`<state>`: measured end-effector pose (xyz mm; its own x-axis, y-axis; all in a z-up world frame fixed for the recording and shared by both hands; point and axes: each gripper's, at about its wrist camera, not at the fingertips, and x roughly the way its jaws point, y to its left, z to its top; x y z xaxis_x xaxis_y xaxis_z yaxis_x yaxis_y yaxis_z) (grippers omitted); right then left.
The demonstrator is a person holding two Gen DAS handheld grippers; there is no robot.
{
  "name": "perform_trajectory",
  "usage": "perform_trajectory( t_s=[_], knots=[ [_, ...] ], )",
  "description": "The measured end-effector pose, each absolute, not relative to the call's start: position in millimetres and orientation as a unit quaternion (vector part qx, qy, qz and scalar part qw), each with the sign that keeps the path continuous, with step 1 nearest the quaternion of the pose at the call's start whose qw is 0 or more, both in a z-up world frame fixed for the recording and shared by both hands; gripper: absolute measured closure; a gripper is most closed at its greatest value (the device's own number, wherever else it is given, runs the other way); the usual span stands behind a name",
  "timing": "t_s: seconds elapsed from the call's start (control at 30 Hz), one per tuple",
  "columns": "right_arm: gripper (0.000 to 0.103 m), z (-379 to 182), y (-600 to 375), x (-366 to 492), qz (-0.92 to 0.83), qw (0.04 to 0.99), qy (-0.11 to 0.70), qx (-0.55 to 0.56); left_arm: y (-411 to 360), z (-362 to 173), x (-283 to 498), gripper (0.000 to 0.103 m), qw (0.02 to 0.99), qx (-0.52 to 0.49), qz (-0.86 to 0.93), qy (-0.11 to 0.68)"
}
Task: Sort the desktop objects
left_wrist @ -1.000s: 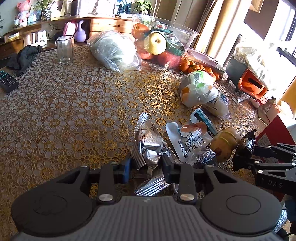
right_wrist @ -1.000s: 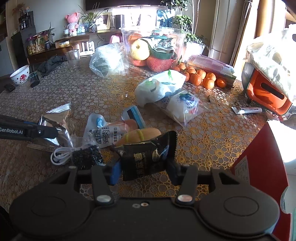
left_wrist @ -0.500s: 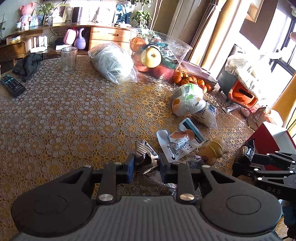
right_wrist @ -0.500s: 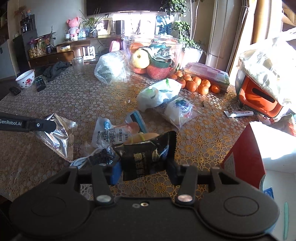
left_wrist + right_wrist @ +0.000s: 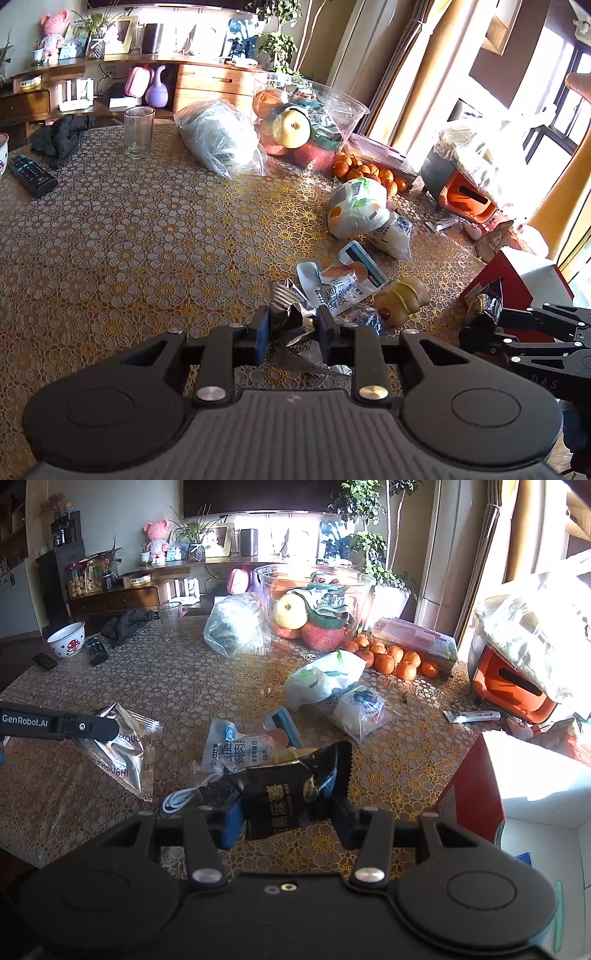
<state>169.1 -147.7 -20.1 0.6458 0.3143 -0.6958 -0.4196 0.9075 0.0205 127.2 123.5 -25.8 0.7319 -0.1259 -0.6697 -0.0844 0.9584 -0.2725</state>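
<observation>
My left gripper is shut on a crumpled silver foil packet and holds it above the table. In the right wrist view that silver foil packet hangs under the left fingertips at the left. A black snack packet is pinched across its width by my right gripper, also off the table. The left wrist view shows the right gripper with the black snack packet in front of a red box.
A white pouch, a blue-white pack, a white cable and a bun lie on the patterned tablecloth. Farther back are plastic bags, oranges, a glass fruit bowl and a glass. The red box stands open at the right.
Both grippers have risen and pulled back with their packets. The silver packet has come up off the table. The red box has come further into the right wrist view.
</observation>
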Motion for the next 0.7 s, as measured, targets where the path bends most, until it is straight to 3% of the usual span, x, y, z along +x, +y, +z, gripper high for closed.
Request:
perform_trajectory(
  t_s=[0.7],
  knots=[
    [0.054, 40, -207, 115, 0.196, 0.912, 0.352, -0.074, 67, 29, 94, 0.078, 0.935, -0.135, -0.070, 0.320]
  ],
)
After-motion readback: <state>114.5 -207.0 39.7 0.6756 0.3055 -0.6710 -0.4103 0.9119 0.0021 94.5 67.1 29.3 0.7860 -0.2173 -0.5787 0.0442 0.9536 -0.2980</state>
